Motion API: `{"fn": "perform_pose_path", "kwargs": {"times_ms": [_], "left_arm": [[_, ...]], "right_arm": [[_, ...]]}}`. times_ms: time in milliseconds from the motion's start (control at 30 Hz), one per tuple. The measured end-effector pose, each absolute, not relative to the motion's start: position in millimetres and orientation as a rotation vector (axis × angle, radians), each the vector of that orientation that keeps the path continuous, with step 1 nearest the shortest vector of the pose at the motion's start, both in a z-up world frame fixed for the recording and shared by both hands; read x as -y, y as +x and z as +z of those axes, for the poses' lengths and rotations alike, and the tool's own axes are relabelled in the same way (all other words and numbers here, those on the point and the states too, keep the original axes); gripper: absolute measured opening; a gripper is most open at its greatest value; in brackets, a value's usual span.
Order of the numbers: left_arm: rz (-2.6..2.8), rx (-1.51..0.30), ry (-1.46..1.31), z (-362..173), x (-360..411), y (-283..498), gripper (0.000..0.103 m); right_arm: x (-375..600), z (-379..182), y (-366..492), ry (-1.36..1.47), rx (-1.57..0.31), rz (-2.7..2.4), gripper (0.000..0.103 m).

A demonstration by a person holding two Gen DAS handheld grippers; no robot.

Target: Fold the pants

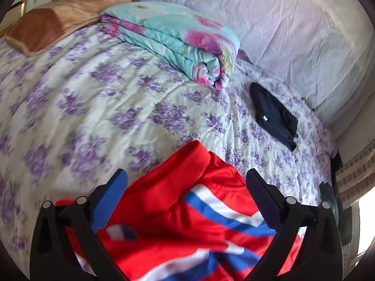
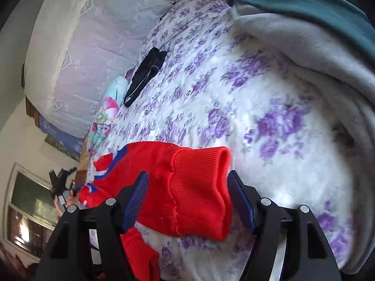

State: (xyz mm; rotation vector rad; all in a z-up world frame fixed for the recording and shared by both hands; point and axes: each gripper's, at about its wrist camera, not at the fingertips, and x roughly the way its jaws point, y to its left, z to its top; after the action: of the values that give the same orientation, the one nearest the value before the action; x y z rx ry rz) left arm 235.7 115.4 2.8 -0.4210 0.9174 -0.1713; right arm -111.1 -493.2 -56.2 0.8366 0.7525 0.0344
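the right gripper [image 2: 187, 201] has its jaws apart, and the ribbed red cuff [image 2: 201, 187] of the red pants [image 2: 150, 164] lies in the gap; the blue pads [image 2: 138, 199] stand just clear of the knit on both sides, so nothing is pinched. beyond the cuff the pants run away to the left over the flowered bedspread [image 2: 246, 93], their blue and white stripes small and hard to read there. a second red fold below the left finger is cut off by the frame edge.

the left gripper [image 1: 187, 187] is also spread wide, with the pants [image 1: 182, 210] bunched between and under its fingers; motion blur smears the stripes near the bottom, and the fabric runs out of the frame. neither pad visibly presses on the cloth.

past the jaws, a dark folded garment [image 1: 274, 114] lies to the upper right on the bedspread, well apart from the pants. further out sits a folded turquoise and pink quilt [image 1: 178, 39], with a brown pillow [image 1: 58, 18] behind it, partly cropped. in the right wrist view a grey blanket [image 2: 316, 58] fills the far right.
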Motion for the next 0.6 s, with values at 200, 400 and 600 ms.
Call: {"fn": "perform_pose_path", "kwargs": {"times_ms": [200, 400, 600], "left_arm": [[-0.168, -1.019, -0.314, -17, -94, 277, 0.098], [-0.305, -1.083, -0.36, -35, -87, 291, 0.098], [-0.298, -1.068, -0.277, -40, -70, 307, 0.098]], "right_arm": [[483, -54, -95, 0.772, -0.717, 0.028, 0.054], [486, -60, -88, 0.775, -0.722, 0.04, 0.053], [485, -62, -85, 0.775, -0.725, 0.041, 0.052]]}}
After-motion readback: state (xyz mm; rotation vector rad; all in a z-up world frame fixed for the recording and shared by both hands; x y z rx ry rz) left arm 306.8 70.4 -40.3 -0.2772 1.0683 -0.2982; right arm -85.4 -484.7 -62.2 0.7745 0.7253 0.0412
